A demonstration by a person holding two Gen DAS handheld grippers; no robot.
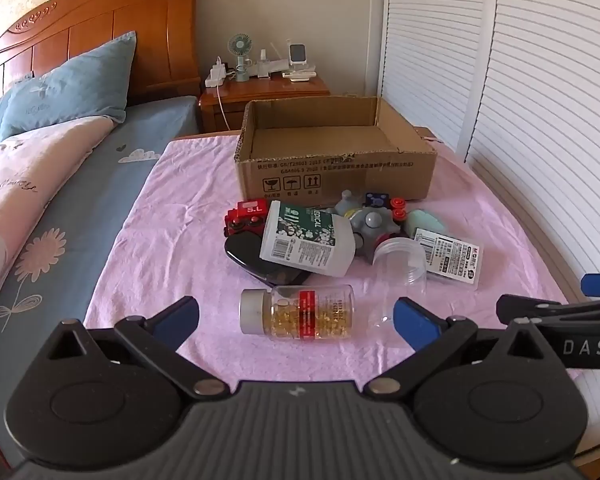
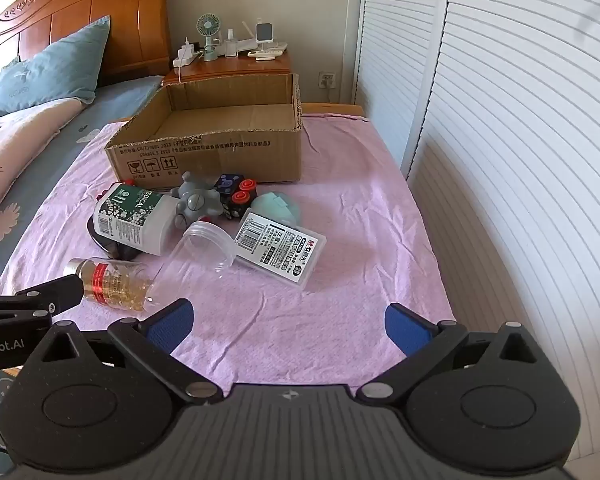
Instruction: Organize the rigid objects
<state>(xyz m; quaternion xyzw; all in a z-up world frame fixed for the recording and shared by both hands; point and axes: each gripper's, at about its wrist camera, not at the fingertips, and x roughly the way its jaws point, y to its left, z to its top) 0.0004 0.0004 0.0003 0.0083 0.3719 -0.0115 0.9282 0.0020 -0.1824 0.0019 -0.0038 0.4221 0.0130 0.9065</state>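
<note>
Lying w/ "MEDICAL" label, white bottle (image 1: 306, 240), "S.L" toy (image 1: 247, 216), both jaws wide, empty

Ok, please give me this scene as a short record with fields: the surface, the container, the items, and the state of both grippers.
surface: pink cloth spread beside a bed
container: cardboard box, open on top, nothing visible inside
items: heap in front of the box, on the cloth
nearest item: capsule bottle, lying on its side
other items: white bottle, clear jar, grey toy, labelled flat case
left gripper: open, holds nothing, capsule bottle lies ahead between its fingers
right gripper: open, holds nothing, over bare cloth
</note>
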